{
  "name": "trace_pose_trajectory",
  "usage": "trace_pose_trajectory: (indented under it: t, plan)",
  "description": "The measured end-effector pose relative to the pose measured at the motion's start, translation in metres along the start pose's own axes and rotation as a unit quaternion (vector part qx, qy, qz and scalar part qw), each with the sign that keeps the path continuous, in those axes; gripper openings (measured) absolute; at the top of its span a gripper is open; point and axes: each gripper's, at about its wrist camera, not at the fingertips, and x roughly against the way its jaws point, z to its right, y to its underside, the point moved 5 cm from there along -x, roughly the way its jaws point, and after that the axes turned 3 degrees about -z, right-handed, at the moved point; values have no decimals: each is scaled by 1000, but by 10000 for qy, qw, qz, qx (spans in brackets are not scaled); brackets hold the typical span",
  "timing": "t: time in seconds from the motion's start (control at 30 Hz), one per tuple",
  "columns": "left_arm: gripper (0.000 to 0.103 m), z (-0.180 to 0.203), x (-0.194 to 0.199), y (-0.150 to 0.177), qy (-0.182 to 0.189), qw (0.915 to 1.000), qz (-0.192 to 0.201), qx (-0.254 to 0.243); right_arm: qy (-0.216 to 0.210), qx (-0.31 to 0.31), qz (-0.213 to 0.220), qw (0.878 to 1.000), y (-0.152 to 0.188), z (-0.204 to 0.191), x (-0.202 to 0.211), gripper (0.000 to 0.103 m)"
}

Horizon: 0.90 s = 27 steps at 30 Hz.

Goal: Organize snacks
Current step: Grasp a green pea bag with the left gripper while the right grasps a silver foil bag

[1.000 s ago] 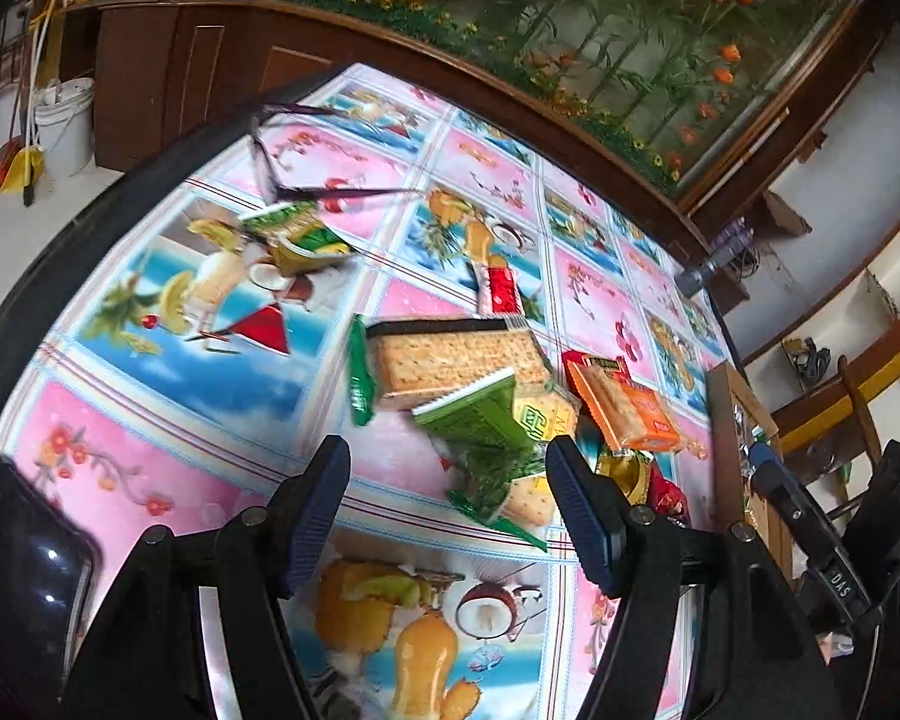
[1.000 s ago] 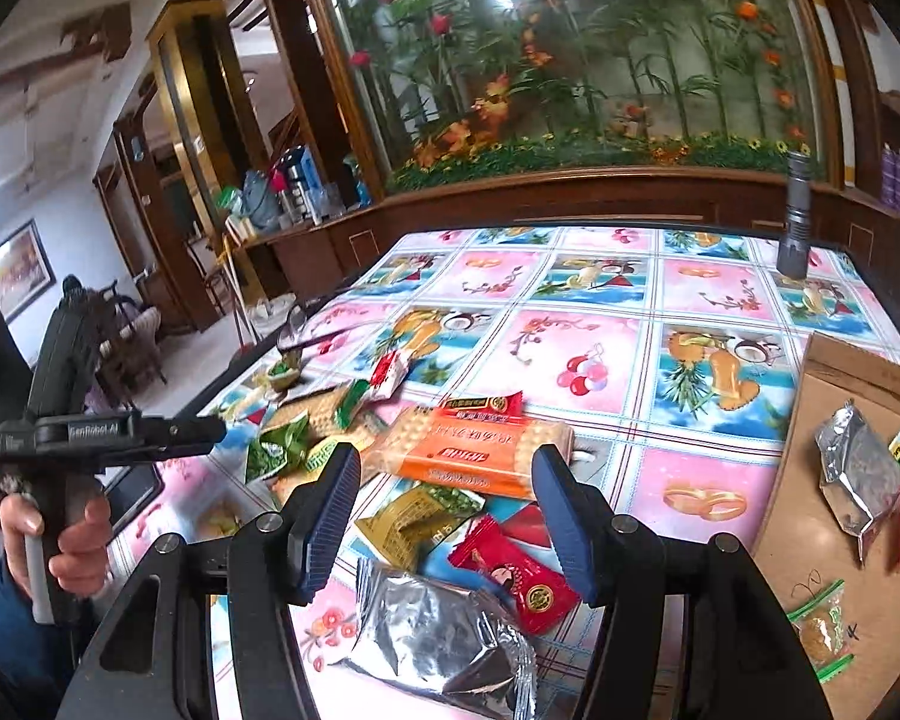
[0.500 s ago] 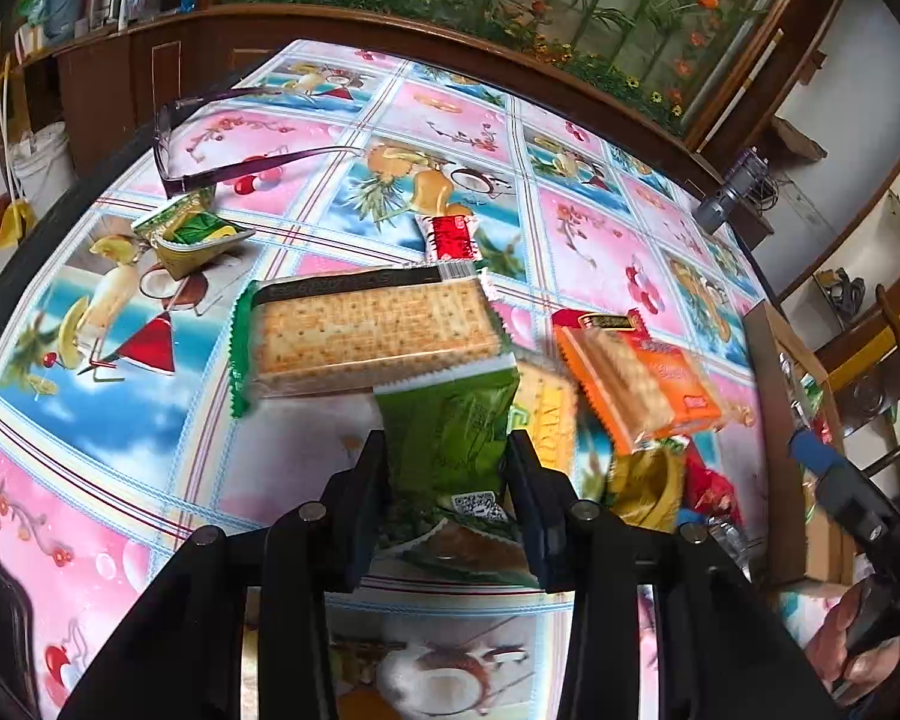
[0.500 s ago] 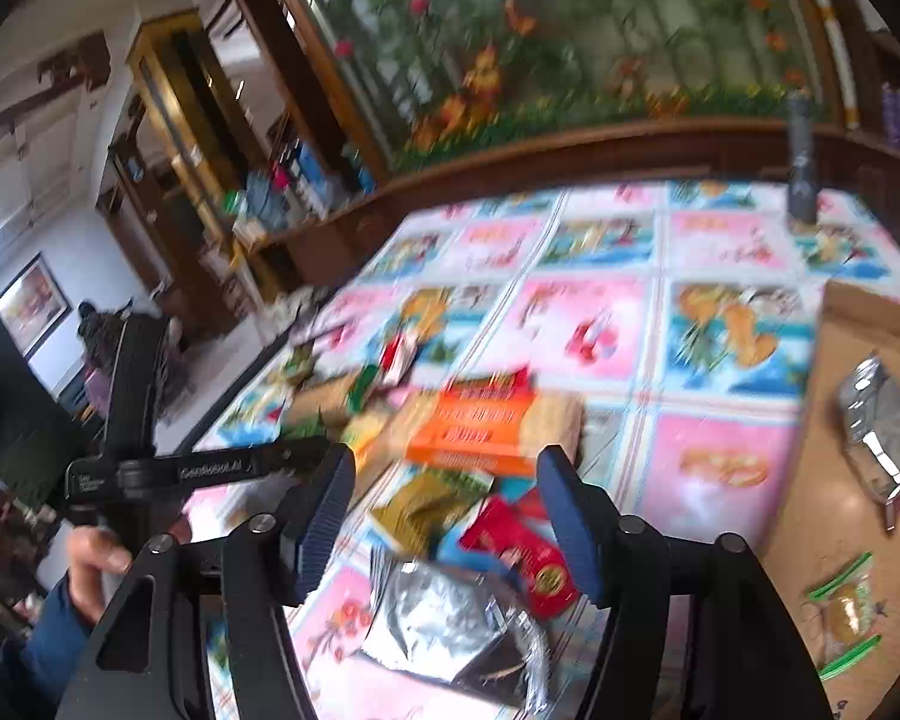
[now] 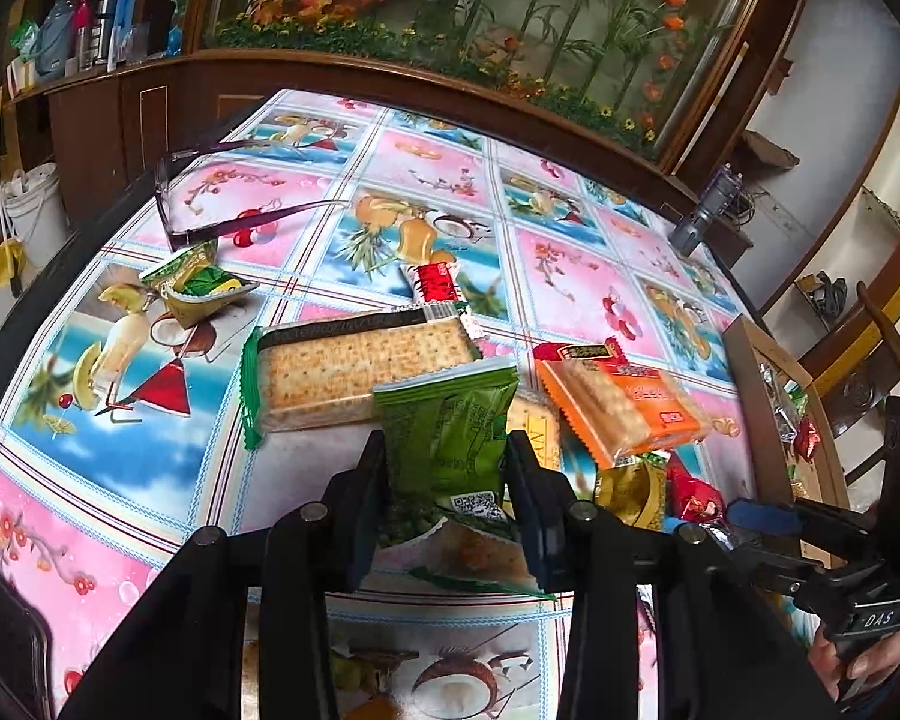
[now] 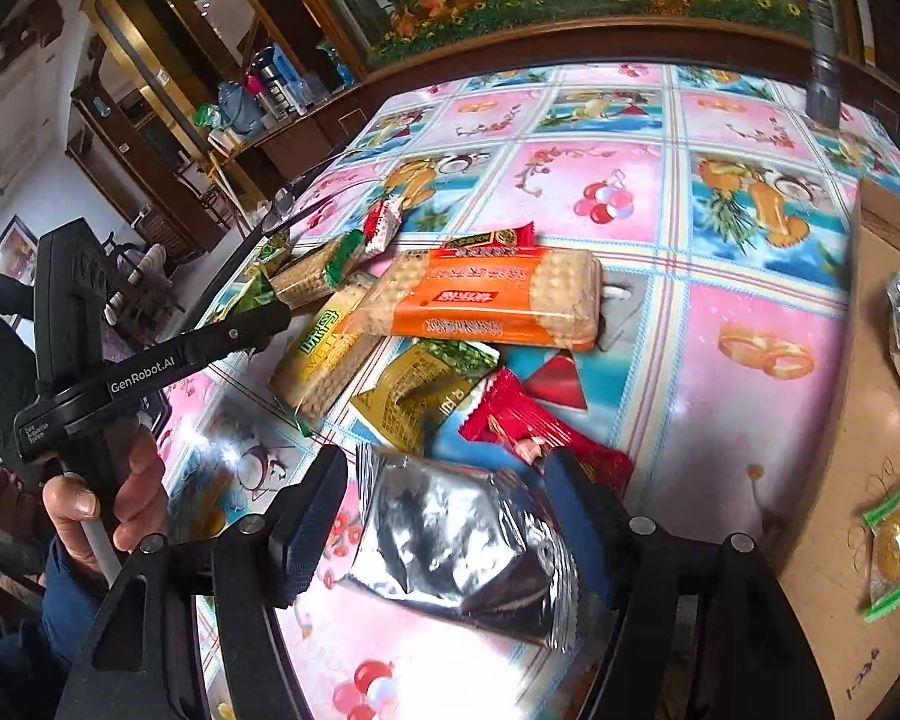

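My left gripper (image 5: 445, 474) is shut on a green snack packet (image 5: 450, 426) and holds it over the snack pile. Behind it lie a long cracker pack with a green end (image 5: 354, 363) and an orange cracker pack (image 5: 621, 405). My right gripper (image 6: 444, 510) is open, its fingers on either side of a silver foil packet (image 6: 468, 546) that lies on the tablecloth. Past it are a red packet (image 6: 540, 426), a gold packet (image 6: 417, 390), a yellow cracker pack (image 6: 324, 360) and the orange cracker pack (image 6: 498, 300). The left gripper's body (image 6: 150, 360) shows in the right wrist view.
A cardboard box (image 6: 870, 420) at the right holds several small snacks. Glasses (image 5: 210, 222), a small green packet (image 5: 195, 285) and a red-white candy (image 5: 435, 282) lie farther back. A grey torch (image 6: 822, 78) stands at the far edge. A dark tablet (image 5: 0, 648) lies near left.
My left gripper closed on the green packet and has lifted it slightly. My right gripper came down and forward until its open fingers straddle the silver foil packet.
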Motion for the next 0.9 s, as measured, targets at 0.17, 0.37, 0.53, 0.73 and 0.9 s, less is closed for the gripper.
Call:
trace_pose_trajectory:
  t: [0.17,0.37,0.53,0.73,0.9]
  plan:
    - [37,7,1,0,-76,9998,55,-167,145,53,-283,9995,8,0,-7,75]
    - [37,11,3,1,-86,9995,127,-262,238,647,-437,9967,23,-31,-24,82]
    - [37,11,3,0,-48,9996,135,-248,44,1233,-588,9906,36,-59,-30,88]
    - [37,9,4,-1,8,9997,140,-191,-426,2065,-744,9747,56,-85,-18,88]
    - [37,10,5,-1,85,9997,129,-181,-431,2030,-405,9774,49,-84,-17,88]
